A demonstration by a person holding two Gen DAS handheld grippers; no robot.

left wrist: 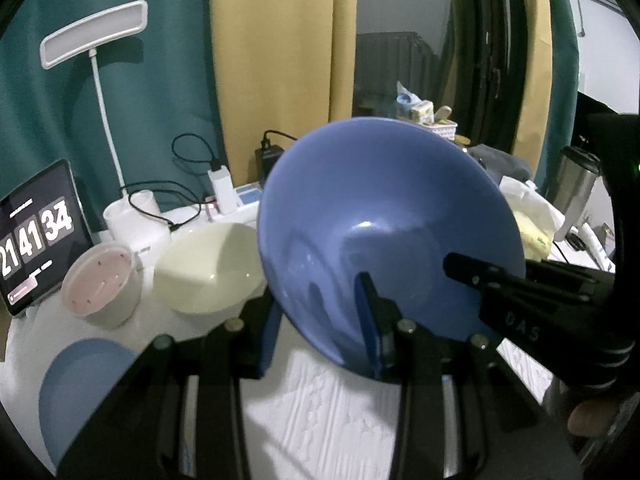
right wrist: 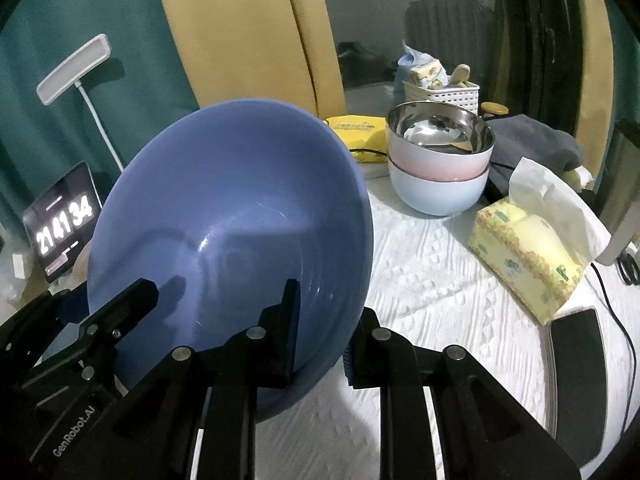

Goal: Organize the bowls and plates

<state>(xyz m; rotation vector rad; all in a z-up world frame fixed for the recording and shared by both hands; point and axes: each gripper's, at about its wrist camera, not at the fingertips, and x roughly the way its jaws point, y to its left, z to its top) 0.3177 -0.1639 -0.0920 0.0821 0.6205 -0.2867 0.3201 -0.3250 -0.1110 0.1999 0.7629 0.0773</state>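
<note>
A large blue bowl [left wrist: 384, 216] is held tilted above the white table; it also shows in the right wrist view [right wrist: 232, 216]. My left gripper [left wrist: 320, 328] is shut on its rim, one finger inside and one outside. My right gripper [right wrist: 320, 332] is shut on the rim from the other side, and shows in the left wrist view [left wrist: 516, 300]. A cream bowl [left wrist: 208, 268], a lidded pink container [left wrist: 100, 284] and a blue plate [left wrist: 80, 384] sit at the left. Two stacked bowls, pink steel-lined on pale blue [right wrist: 440, 160], stand at the back right.
A tablet clock [left wrist: 36, 236], a white desk lamp [left wrist: 96, 32] and chargers with cables [left wrist: 220, 188] stand at the back left. A tissue box [right wrist: 528, 252], a black phone [right wrist: 576, 380], a steel tumbler [left wrist: 572, 188], a white basket [right wrist: 444, 94] and grey cloth [right wrist: 536, 144] crowd the right.
</note>
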